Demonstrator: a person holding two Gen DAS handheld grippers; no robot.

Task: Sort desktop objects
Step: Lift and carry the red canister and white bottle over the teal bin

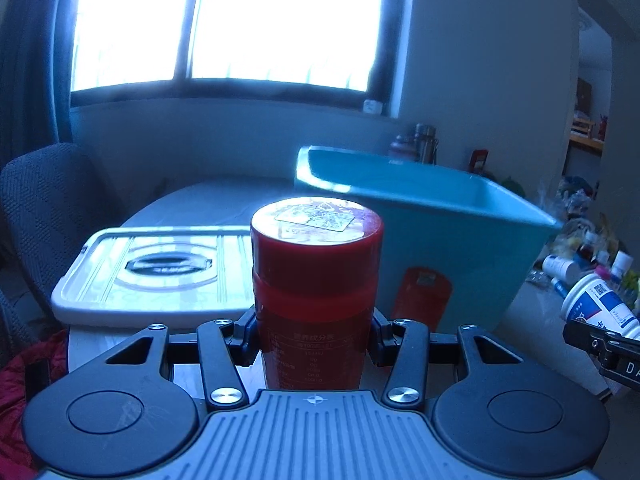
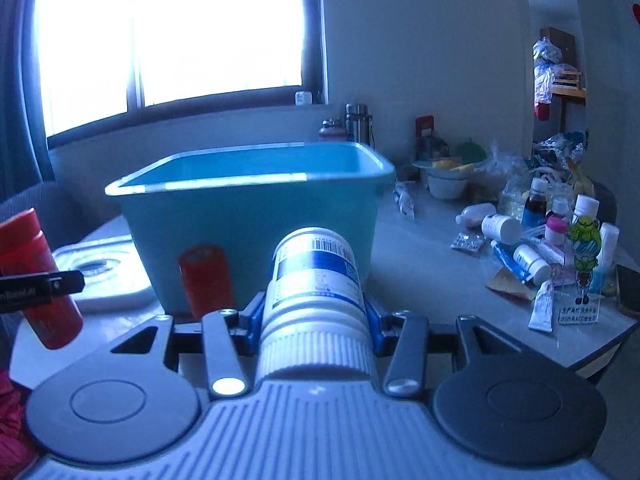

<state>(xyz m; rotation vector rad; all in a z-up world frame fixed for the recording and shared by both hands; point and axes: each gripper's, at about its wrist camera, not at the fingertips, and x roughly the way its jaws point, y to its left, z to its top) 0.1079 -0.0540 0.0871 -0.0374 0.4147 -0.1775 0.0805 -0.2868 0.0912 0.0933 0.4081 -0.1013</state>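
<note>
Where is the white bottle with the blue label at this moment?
The white bottle is held between the fingers of the right gripper, in front of the teal bin. In the left wrist view it appears at the far right edge.

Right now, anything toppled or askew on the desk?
Yes. Several white bottles lie on their sides in the clutter at the table's right, and a red container leans against the teal bin.

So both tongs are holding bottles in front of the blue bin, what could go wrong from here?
1. The right tongs grip the white bottle near its ribbed cap, body sticking out forward; it might pivot or slip.
2. The red bottle in the left tongs could clip the blue bin rim.
3. The tongs are close together and might bump.
</note>
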